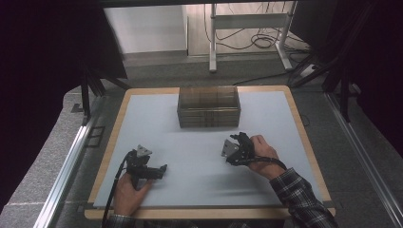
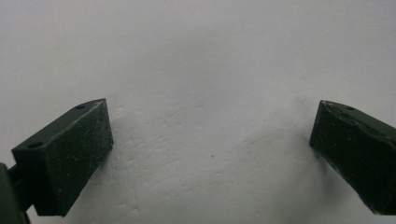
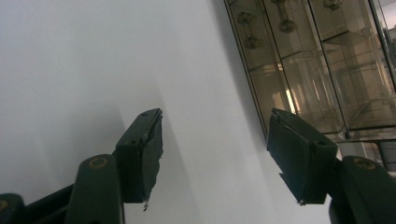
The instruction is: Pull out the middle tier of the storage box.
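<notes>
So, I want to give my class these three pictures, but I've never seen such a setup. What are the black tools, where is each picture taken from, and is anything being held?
A person at a table holds a hand-operated gripper in each hand. The high view looks down on the left gripper, the right gripper and a clear box on the white mat. The other two pictures come from cameras riding on the grippers, looking along their black fingers. The left faces bare mat; the right faces the box. Both are open and hold nothing.
</notes>
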A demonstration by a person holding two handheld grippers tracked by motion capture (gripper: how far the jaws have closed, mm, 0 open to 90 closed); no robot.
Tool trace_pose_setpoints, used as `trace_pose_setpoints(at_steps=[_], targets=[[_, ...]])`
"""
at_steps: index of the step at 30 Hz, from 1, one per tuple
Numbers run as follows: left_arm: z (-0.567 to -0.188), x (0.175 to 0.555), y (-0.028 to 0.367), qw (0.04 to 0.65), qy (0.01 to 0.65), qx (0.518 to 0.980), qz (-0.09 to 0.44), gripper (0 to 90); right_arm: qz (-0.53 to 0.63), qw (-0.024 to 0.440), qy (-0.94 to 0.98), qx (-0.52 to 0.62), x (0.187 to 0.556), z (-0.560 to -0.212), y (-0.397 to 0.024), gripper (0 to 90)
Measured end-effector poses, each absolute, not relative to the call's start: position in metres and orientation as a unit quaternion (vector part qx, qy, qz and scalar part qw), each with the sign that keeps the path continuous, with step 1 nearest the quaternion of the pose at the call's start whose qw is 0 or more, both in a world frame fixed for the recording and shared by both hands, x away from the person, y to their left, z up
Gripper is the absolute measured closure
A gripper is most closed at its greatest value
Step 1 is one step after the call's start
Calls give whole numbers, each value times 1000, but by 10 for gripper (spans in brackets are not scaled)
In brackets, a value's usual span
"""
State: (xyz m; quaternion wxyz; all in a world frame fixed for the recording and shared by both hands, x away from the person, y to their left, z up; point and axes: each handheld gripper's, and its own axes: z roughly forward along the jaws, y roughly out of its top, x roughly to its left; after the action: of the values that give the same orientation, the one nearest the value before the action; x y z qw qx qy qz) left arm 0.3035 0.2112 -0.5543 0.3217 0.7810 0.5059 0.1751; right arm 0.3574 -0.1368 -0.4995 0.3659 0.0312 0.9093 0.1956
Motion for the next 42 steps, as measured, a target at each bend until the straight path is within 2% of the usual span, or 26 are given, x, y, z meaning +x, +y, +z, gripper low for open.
trace_pose_setpoints(at_steps=[18,42], targets=[[-554,303,211,322,507,780,174,0,169,417,893,-9,359,-504,-118,377],[-554,303,211,323,507,780,174,0,117,465,877,-39,371,-509,-99,476]])
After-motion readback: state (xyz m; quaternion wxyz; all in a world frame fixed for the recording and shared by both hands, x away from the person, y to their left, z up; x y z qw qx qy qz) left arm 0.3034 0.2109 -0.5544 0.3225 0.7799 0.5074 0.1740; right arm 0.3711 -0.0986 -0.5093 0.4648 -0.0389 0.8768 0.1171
